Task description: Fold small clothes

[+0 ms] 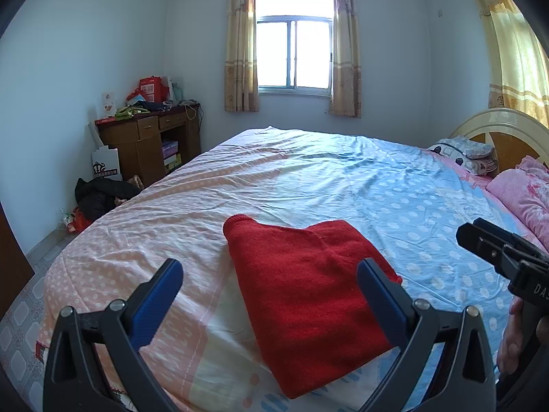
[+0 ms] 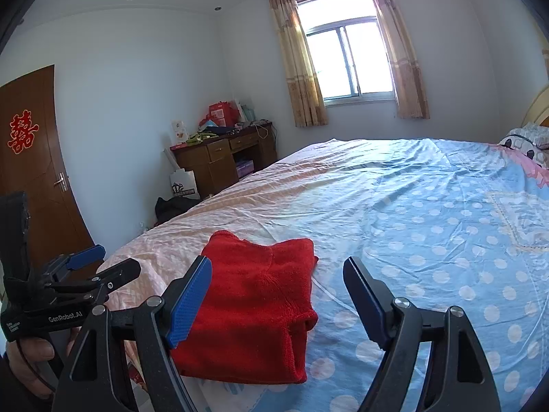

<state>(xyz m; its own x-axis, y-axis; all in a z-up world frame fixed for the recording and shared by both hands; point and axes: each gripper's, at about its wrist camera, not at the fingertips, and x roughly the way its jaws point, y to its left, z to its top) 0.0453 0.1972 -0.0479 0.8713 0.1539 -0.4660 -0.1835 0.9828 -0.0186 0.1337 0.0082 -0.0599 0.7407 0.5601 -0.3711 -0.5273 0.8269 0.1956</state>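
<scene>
A small red knitted garment lies folded into a compact rectangle on the bed, near its front edge. It also shows in the right wrist view. My left gripper is open and empty, held above the garment's near part. My right gripper is open and empty, held above the garment's right edge. The right gripper shows at the right edge of the left wrist view. The left gripper shows at the left of the right wrist view.
The bed has a wrinkled polka-dot sheet, pink on the left and blue on the right. Pillows and a pink quilt lie by the headboard. A cluttered wooden desk stands in the far left corner. A brown door is at left.
</scene>
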